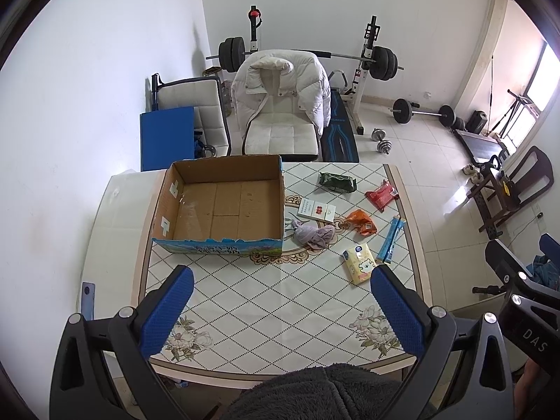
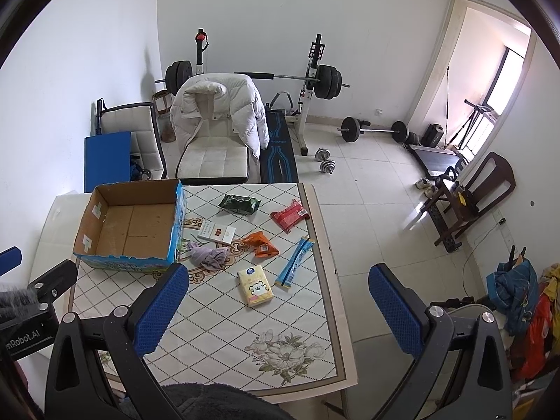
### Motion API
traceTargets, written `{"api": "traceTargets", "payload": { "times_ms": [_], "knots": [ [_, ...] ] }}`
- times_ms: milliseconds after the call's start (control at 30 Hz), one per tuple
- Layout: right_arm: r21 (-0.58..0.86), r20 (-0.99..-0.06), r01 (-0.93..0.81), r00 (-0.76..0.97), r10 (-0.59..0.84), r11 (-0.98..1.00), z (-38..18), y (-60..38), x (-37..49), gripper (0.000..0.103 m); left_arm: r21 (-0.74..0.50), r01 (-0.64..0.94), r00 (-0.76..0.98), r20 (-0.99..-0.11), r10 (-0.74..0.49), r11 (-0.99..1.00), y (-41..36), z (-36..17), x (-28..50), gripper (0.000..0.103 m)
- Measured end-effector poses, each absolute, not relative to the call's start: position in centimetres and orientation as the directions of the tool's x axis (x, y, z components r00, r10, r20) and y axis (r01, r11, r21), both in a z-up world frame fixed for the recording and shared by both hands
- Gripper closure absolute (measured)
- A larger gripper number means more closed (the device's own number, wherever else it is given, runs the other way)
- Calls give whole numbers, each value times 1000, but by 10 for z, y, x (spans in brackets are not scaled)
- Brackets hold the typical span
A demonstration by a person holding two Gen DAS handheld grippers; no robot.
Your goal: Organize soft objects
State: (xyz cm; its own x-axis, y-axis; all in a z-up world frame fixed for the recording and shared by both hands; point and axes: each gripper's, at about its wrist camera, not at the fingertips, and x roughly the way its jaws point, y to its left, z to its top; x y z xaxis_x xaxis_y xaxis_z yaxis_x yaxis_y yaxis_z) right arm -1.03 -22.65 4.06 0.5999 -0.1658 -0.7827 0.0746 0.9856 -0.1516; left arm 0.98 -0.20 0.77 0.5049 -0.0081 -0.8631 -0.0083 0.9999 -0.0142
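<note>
Now both tools hang above the near edge of the table point(image 1: 217, 301), and nothing is between their blue pads. On the left, the left tool point(image 1: 281, 302) has its jaws spread wide over the patterned cloth. Beyond it, a cardboard box point(image 1: 224, 206) stands open on the left part of the table, and its brown bottom is bare. Just beside the right wall of the box lies a crumpled purple cloth point(image 1: 315, 234), and a white cigarette pack point(image 1: 316, 210) is close behind it. Further to the right are a green packet point(image 1: 336, 182), a red packet point(image 1: 382, 195), an orange wrapper point(image 1: 362, 223), a yellow tissue pack point(image 1: 359, 263) and a long blue stick packet point(image 1: 392, 241), all apart from each other. On the right, the right tool point(image 2: 278, 302) is also spread wide; its left pad is over the table and its right pad is over the floor point(image 2: 378, 210). A white chair point(image 1: 280, 133) with a white jacket point(image 1: 283, 84) stands behind the table.
</note>
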Motion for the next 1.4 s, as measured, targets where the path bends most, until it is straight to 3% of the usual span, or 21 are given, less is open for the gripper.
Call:
{"api": "traceTargets", "payload": {
  "times_ms": [933, 1100, 1400],
  "knots": [
    [-116, -801, 90, 581, -147, 989, 32, -235, 0, 0, -27, -4, 486, -874, -21, 1000, -3, 0, 21, 0],
    [-56, -896, 64, 437, -79, 996, -38, -256, 55, 0, 13, -16, 425, -905, 18, 1000, -10, -54, 57, 0],
    [67, -994, 35, 90, 64, 997, -273, -282, 160, 0, 195, 92, 221, -960, 171, 976, -51, -194, 146, 0]
  ]
}}
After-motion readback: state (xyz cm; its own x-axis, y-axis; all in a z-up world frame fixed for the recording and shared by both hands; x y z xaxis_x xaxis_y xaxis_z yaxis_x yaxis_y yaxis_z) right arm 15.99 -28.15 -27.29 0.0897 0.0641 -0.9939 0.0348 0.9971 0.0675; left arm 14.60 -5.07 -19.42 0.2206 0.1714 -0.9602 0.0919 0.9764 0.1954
